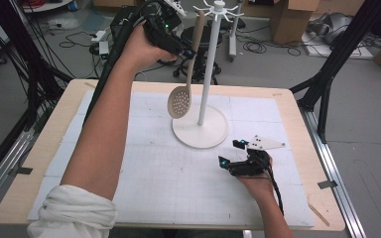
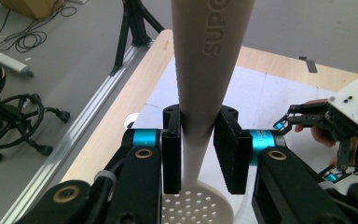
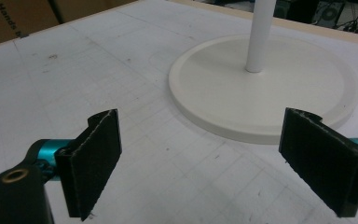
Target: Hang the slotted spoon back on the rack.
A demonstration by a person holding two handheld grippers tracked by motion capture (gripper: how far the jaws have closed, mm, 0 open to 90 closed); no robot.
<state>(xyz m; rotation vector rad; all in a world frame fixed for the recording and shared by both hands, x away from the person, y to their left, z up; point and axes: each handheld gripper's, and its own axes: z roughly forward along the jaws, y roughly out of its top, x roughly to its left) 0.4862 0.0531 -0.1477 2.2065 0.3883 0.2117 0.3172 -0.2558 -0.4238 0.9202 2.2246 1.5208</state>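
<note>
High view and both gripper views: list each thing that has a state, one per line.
Slotted spoon: held by its handle, hanging bowl down beside the stand's pole, off the table.
Left gripper: shut on the spoon's handle.
Right gripper: open, nothing between its jaws, low over the table.
Stand: upright on the table.

Slotted spoon just left of stand on table.
</note>
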